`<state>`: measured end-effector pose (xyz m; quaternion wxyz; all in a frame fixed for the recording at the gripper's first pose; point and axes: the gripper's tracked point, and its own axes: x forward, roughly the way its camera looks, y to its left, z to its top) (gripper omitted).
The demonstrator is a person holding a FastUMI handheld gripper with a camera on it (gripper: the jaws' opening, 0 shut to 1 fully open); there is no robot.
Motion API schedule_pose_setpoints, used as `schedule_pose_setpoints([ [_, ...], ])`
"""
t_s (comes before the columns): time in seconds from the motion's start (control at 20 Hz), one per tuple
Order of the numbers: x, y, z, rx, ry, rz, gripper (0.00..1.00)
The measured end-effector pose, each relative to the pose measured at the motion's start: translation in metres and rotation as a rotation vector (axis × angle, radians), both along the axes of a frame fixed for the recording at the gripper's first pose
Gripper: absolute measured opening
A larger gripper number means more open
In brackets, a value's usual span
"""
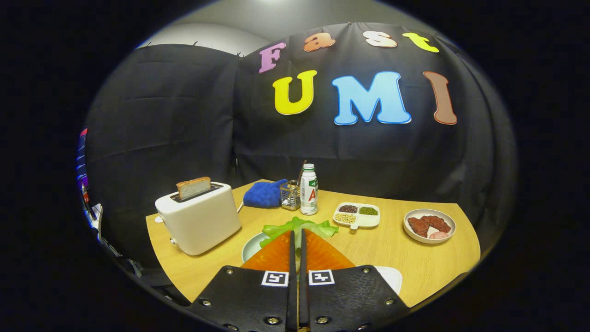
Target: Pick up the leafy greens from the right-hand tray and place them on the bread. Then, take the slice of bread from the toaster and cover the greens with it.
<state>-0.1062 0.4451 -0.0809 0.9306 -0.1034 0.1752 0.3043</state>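
Observation:
My gripper (298, 233) is shut on the leafy greens (297, 226), with only a thin gap between the orange fingers (276, 253). The green leaf spreads out past both fingertips and shows a little in the gap. Under the fingers, to the left, the rim of a pale round plate (251, 246) shows; what lies on it is hidden by the fingers. A white toaster (198, 219) stands to the left of the fingers, with a slice of bread (193, 187) sticking up from its slot. A corner of a white tray (392, 278) shows by the right finger's base.
Beyond the greens stand a white bottle (309, 190), a small glass holder (290, 194) and a blue mitt (265, 193). Farther right are a divided dish of beans (357, 215) and a bowl of meat pieces (429, 225). The wooden table (392, 249) ends near the booth's wall.

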Motion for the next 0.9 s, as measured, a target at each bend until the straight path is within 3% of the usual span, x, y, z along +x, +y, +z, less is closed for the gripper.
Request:
schedule_pose_setpoints([
  [0.25, 0.007, 0.022, -0.012, -0.003, 0.001, 0.005, 0.02],
  [0.9, 0.038, 0.042, -0.083, 0.026, 0.091, -0.099, 0.02],
])
